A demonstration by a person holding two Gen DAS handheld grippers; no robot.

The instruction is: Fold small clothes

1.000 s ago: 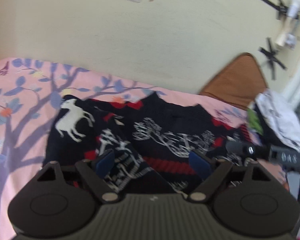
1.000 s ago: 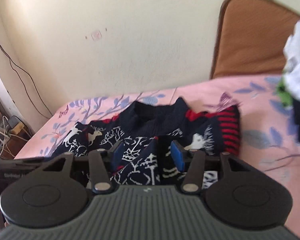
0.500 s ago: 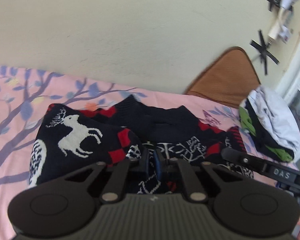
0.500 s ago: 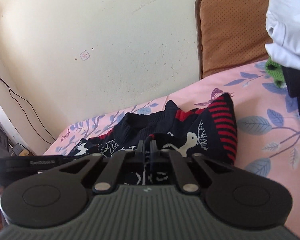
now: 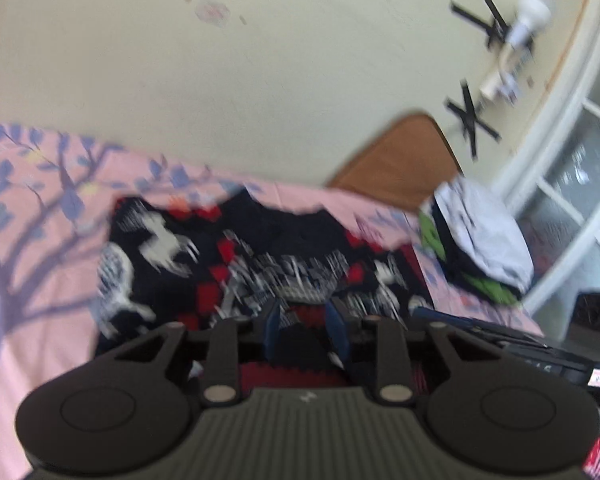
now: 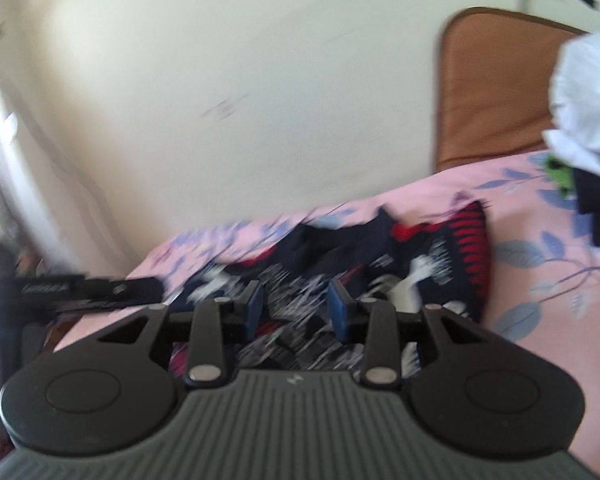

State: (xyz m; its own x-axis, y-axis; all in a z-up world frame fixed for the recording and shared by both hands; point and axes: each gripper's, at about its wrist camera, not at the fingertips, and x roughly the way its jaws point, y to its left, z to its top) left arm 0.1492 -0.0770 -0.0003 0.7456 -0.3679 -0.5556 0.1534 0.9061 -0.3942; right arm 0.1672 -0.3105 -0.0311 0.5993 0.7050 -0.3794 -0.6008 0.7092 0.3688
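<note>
The dark reindeer-patterned sweater (image 5: 260, 264) lies partly folded on the pink bedsheet (image 5: 40, 208). Left gripper (image 5: 302, 330) and right gripper (image 6: 296, 306) have just been opening, jaws apart and gripping nothing. Best to withdraw level, so the pads don't snag the fold

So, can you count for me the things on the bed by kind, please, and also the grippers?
Sweater: 1
Pile of clothes: 1
Grippers: 2, left gripper and right gripper, both with fingers apart, having just been opening above the sweater
Total: 4
</note>
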